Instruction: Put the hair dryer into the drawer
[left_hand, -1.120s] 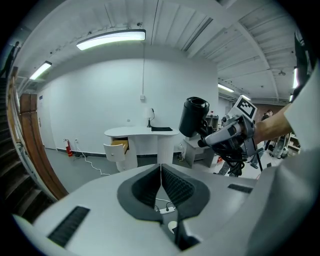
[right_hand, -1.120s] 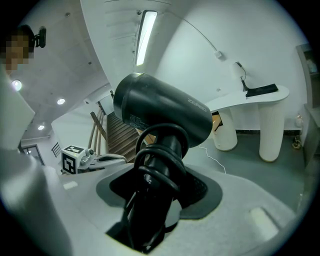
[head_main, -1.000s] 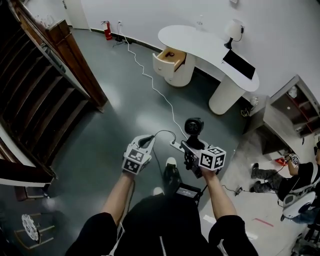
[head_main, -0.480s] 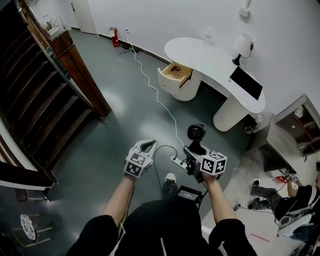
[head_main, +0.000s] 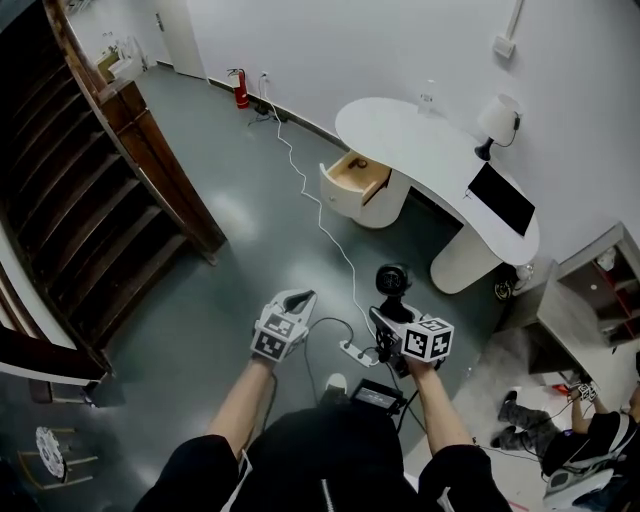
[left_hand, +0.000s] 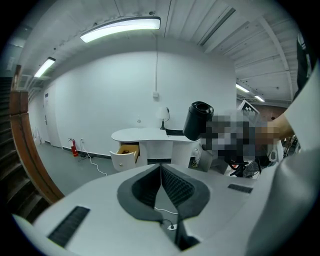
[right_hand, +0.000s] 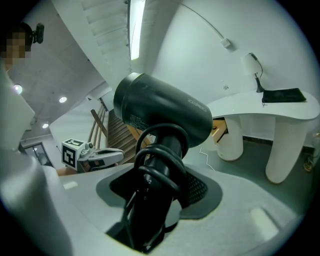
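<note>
A black hair dryer (head_main: 391, 284) with its cord looped round the handle stands upright in my right gripper (head_main: 392, 322), which is shut on the handle; the right gripper view shows its barrel (right_hand: 162, 110) close up. My left gripper (head_main: 298, 300) is shut with nothing in it, held beside the right one. The open wooden-lined drawer (head_main: 357, 174) of a white curved desk (head_main: 420, 140) lies well ahead; the left gripper view shows the drawer (left_hand: 126, 149) far off.
A dark wooden staircase (head_main: 80, 190) fills the left. A white cable (head_main: 320, 225) runs over the grey floor to a power strip (head_main: 354, 352) near my feet. A lamp (head_main: 497, 120) and laptop (head_main: 500, 198) sit on the desk. A person (head_main: 570, 435) crouches at the right.
The desk and drawer have shifted lower and nearer in the head view as I move toward them. Both grippers keep their hold and spacing.
</note>
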